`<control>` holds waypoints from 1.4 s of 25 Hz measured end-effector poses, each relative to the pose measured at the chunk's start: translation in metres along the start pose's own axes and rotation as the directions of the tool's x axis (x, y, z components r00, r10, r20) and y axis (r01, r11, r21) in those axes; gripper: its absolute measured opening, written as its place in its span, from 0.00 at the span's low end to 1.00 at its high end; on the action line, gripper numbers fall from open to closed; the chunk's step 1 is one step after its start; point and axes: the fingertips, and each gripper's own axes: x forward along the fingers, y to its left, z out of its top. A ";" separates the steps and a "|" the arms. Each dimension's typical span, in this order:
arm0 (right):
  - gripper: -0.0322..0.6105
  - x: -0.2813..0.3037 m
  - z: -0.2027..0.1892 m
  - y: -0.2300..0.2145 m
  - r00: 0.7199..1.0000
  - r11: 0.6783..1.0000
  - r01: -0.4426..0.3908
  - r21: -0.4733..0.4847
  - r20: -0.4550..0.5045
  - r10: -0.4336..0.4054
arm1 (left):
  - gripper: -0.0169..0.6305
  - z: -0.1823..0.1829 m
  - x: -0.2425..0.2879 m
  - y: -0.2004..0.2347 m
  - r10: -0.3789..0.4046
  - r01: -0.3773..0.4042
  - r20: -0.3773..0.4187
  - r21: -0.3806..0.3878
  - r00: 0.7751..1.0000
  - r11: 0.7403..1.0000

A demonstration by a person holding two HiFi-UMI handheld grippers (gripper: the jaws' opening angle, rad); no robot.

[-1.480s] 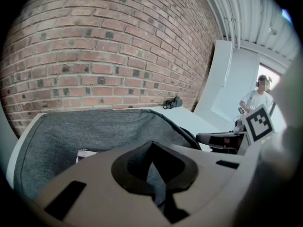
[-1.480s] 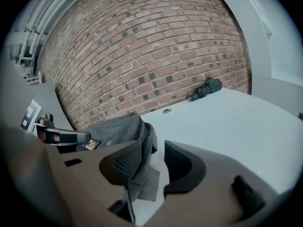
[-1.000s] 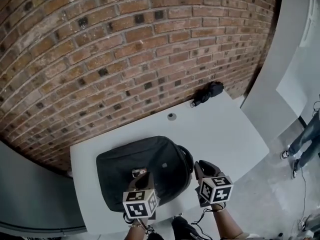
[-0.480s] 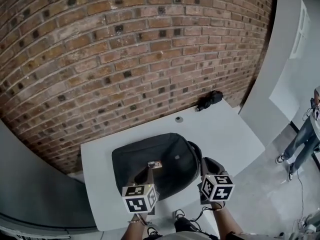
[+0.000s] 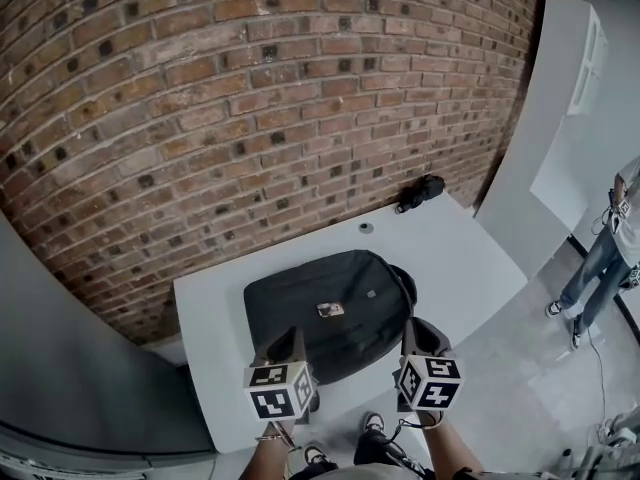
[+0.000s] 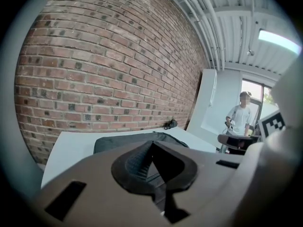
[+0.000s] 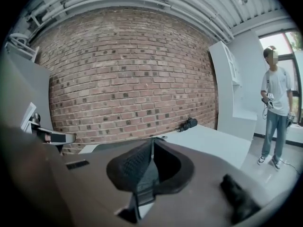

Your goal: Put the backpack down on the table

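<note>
On the table point(image 5: 470, 263), the backpack point(image 5: 325, 313) seems settled; left gripper point(image 5: 289, 335) is clenched empty, right gripper point(image 5: 421, 328) just closing on nothing, both best drawn back clear.

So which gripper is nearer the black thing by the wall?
Right. The right gripper, empty jaws just closing, is straight across from the black thing; the left gripper is farther off, leftward.

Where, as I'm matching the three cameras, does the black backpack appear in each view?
Head view: backpack lies flat mid-frame on the white table.
Left gripper view: low dark band left of centre, under the wall.
Right gripper view: only a thin dark sliver, lower left of centre.
Shared landmark: small black object at the table's far corner by the brick wall.
</note>
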 end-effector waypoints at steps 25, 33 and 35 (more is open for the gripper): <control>0.10 0.005 0.009 0.002 0.996 0.992 -0.082 -0.093 -0.052 0.077 | 0.05 0.008 -0.011 -0.012 0.061 -0.061 0.020 -0.007 0.998 0.998; 0.10 0.008 0.007 -0.011 0.995 0.994 -0.077 -0.077 -0.062 0.073 | 0.05 0.005 -0.004 -0.021 0.061 -0.061 0.008 -0.008 0.998 0.998; 0.10 0.008 0.005 -0.013 0.995 0.994 -0.077 -0.076 -0.066 0.072 | 0.05 0.003 -0.003 -0.022 0.062 -0.062 0.003 -0.010 0.998 0.998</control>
